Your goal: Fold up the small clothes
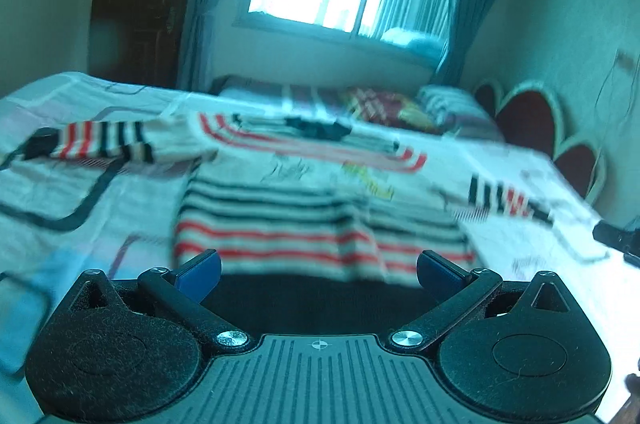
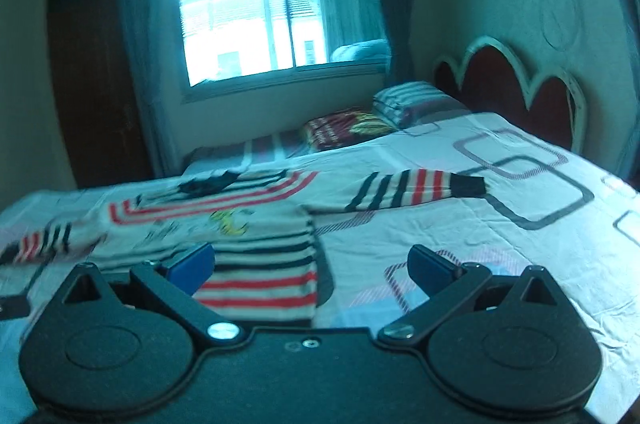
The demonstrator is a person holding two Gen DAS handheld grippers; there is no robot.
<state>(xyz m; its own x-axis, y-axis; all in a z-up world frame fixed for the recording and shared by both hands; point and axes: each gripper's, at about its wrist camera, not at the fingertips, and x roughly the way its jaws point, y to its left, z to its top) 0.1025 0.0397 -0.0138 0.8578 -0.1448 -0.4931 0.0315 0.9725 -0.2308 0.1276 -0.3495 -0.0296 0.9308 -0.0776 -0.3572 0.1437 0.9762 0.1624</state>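
A small striped sweater [image 1: 312, 192] lies flat on the bed, white with red and black stripes and a black hem, both sleeves spread out sideways. My left gripper [image 1: 318, 270] hovers open just above its hem, nothing between the blue pads. In the right wrist view the same sweater [image 2: 244, 236] lies left of centre, its right sleeve [image 2: 420, 186] stretched to the right. My right gripper [image 2: 310, 264] stands open over the sweater's lower right corner, holding nothing. The right gripper's black body [image 1: 618, 238] shows at the right edge of the left wrist view.
The sweater rests on a white bedsheet [image 2: 500, 208] printed with rounded squares. Folded bedding and a pillow [image 2: 404, 100] sit at the far end by the red scalloped headboard [image 2: 508, 76]. A window [image 2: 272, 12], curtains and a dark wardrobe [image 2: 92, 76] stand beyond the bed.
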